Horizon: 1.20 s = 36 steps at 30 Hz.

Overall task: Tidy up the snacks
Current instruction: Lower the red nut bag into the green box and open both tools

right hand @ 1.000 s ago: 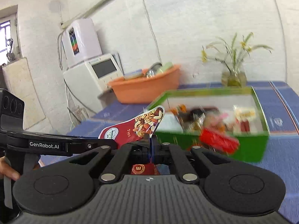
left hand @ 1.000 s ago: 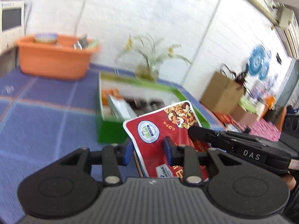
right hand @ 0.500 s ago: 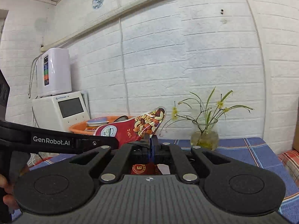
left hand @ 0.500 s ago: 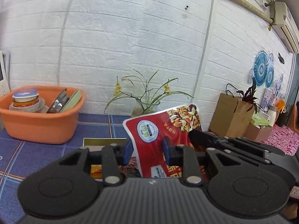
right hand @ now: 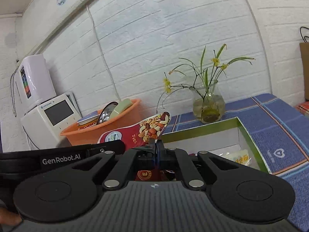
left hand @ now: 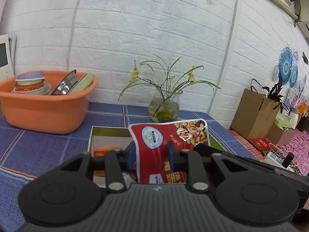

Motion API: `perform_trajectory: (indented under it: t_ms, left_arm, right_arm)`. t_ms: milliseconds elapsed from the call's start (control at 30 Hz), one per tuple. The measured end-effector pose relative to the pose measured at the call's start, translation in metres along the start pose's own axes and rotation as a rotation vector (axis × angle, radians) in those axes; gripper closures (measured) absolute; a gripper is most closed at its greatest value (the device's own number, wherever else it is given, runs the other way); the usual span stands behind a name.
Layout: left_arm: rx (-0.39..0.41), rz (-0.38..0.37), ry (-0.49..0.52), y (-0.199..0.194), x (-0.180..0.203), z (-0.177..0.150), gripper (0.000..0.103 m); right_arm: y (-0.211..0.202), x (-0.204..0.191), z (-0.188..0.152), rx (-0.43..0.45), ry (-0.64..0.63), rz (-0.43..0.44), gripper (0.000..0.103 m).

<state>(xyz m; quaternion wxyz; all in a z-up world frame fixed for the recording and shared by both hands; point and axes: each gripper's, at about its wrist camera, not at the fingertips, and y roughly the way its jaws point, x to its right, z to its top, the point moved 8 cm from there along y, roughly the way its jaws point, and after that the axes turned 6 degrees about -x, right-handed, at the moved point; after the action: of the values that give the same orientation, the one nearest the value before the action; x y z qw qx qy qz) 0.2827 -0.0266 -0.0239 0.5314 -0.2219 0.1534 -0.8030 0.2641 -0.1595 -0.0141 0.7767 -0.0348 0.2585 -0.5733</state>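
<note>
Your right tool is fully closed, its pads clamped on one edge of the red nut packet. Your left tool stands only narrowly apart with the same nut packet between its blue pads; its jaws have just been closing, and whether both pads press on the packet cannot be told. The packet is held upright in the air over the green-rimmed snack box, whose white interior holds other snacks. The box lies on the blue checked worktop, near its middle. At the back edge stand a glass vase with flowers and, toward the back left corner, an orange tub of dishes.
</note>
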Motion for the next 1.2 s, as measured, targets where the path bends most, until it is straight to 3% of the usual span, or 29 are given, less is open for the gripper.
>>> perform_trajectory:
  t_ms: [567, 667, 700, 833, 900, 967, 1200]
  left_arm:
    - [-0.023, 0.026, 0.014, 0.013, -0.004, -0.009, 0.080]
    - [-0.018, 0.026, 0.015, 0.014, -0.003, -0.009, 0.080]
    - [-0.015, 0.032, 0.016, 0.014, -0.003, -0.010, 0.078]
    - [-0.001, 0.069, 0.017, 0.013, -0.006, -0.009, 0.070]
    - [0.014, 0.092, 0.014, 0.010, -0.010, -0.006, 0.063]
    - [0.027, 0.106, 0.018, 0.007, -0.011, -0.004, 0.058]
    - [0.036, 0.138, 0.075, 0.004, -0.006, -0.003, 0.053]
  right_arm:
    - [0.015, 0.003, -0.015, -0.037, -0.051, -0.010, 0.095]
    - [0.017, 0.004, -0.015, -0.034, -0.064, -0.029, 0.085]
    - [0.017, 0.004, -0.015, -0.032, -0.065, -0.034, 0.076]
    - [0.015, 0.006, -0.014, -0.025, -0.040, 0.004, 0.056]
    - [0.010, 0.005, -0.010, 0.007, -0.047, 0.004, 0.033]
    - [0.004, 0.004, -0.006, 0.034, -0.060, 0.001, 0.022]
    - [-0.002, 0.006, 0.000, 0.055, -0.037, 0.034, 0.015]
